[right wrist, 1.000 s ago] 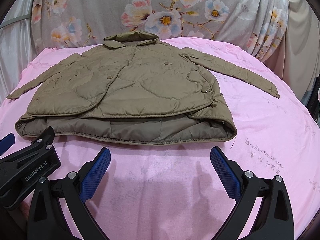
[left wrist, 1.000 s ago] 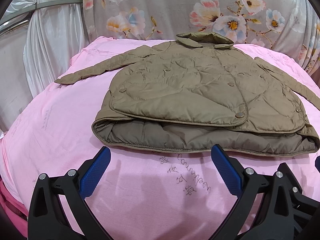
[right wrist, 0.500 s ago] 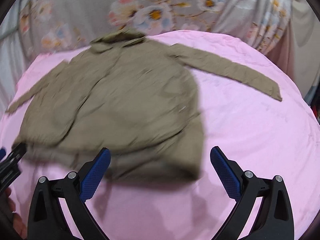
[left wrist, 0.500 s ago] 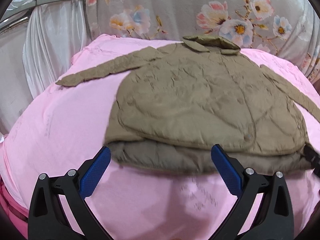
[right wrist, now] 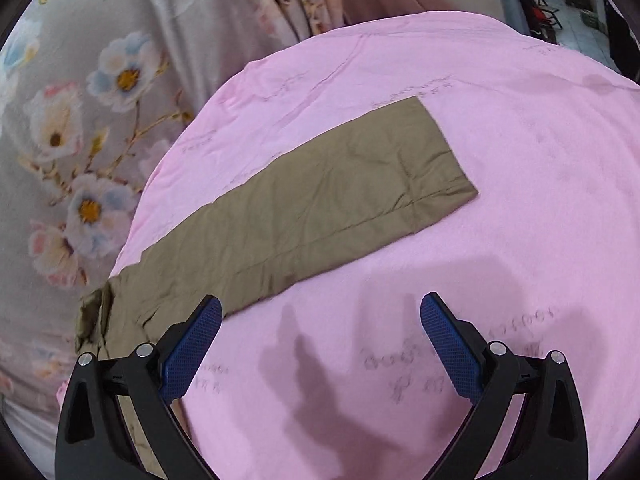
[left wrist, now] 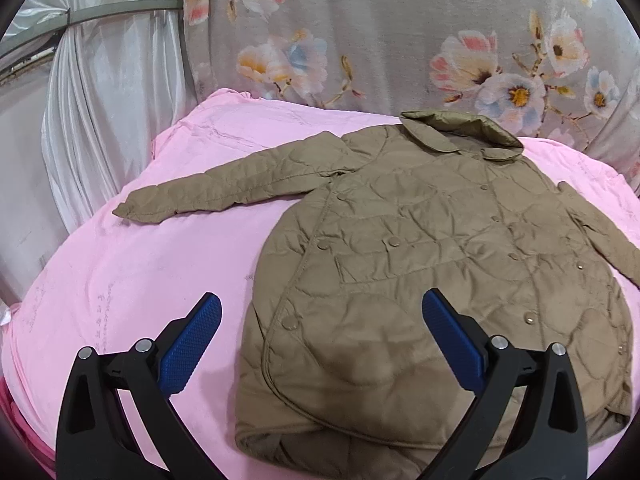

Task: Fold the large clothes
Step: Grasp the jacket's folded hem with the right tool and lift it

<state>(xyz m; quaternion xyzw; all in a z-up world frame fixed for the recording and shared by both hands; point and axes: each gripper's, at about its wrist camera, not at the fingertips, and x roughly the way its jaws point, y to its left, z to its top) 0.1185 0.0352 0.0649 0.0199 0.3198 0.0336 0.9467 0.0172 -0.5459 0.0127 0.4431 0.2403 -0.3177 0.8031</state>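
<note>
An olive quilted jacket [left wrist: 420, 264] lies face up on a pink sheet [left wrist: 140, 280], its hem folded up toward the front. Its left sleeve [left wrist: 224, 188] stretches out to the left. My left gripper [left wrist: 320, 336] is open and empty, hovering over the jacket's lower left part. In the right wrist view the jacket's right sleeve [right wrist: 320, 200] lies flat and straight on the pink sheet [right wrist: 520, 160], cuff to the upper right. My right gripper [right wrist: 320, 340] is open and empty, just in front of the sleeve's near edge.
A grey floral curtain [left wrist: 400, 32] hangs behind the bed and shows in the right wrist view [right wrist: 80, 120] too. A white drape [left wrist: 108, 100] hangs at the left. The sheet's rounded edges fall away at the left and right.
Both grippers have moved forward. The left now hovers over the jacket's lower left. The right has swung to the right, from facing the whole jacket to facing the right sleeve.
</note>
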